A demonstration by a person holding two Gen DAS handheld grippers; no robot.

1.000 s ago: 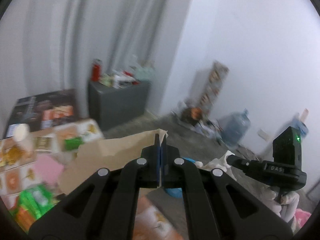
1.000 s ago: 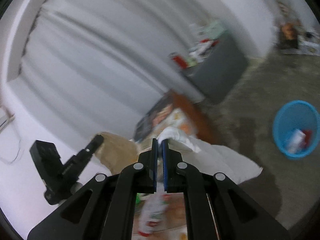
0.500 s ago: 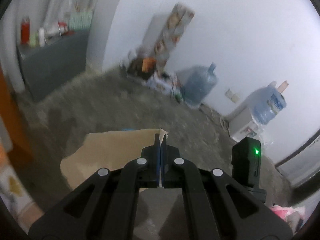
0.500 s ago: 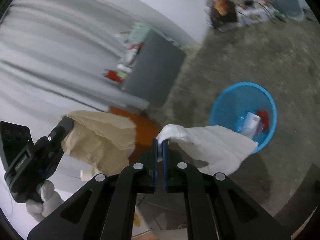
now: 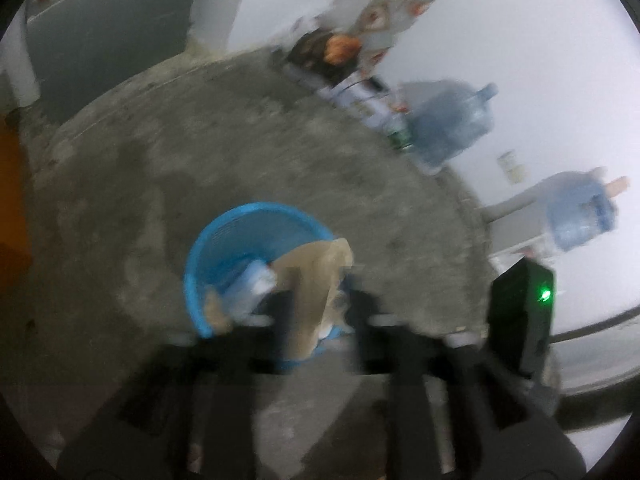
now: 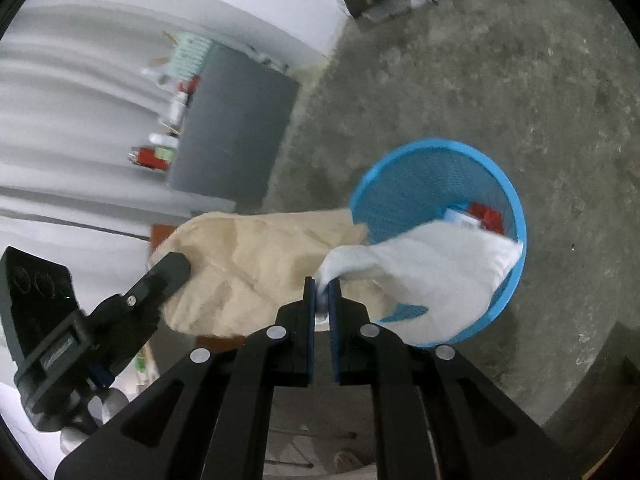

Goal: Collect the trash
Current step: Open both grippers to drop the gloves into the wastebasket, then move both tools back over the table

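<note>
A blue mesh trash basket [image 6: 424, 168] stands on the concrete floor, with a red item [image 6: 486, 216] and a white carton inside; it also shows in the left wrist view [image 5: 248, 220]. My right gripper [image 6: 322, 292] is shut on a white crumpled paper [image 6: 432, 264] that hangs over the basket. My left gripper [image 5: 316, 308] is blurred, its fingers apart, with a brown paper sheet [image 5: 312, 280] hanging between them above the basket. The brown paper [image 6: 256, 264] and the left gripper's body [image 6: 120, 312] also show in the right wrist view.
A grey cabinet [image 6: 236, 120] with bottles on top stands by the curtain. Two blue water jugs [image 5: 452, 120] and boxes line the white wall. An orange table edge [image 5: 12, 184] is at the left. Bare concrete floor surrounds the basket.
Both grippers swung from the table to above the blue basket. The left gripper's fingers have spread apart around the brown paper. The right gripper still pinches the white paper.
</note>
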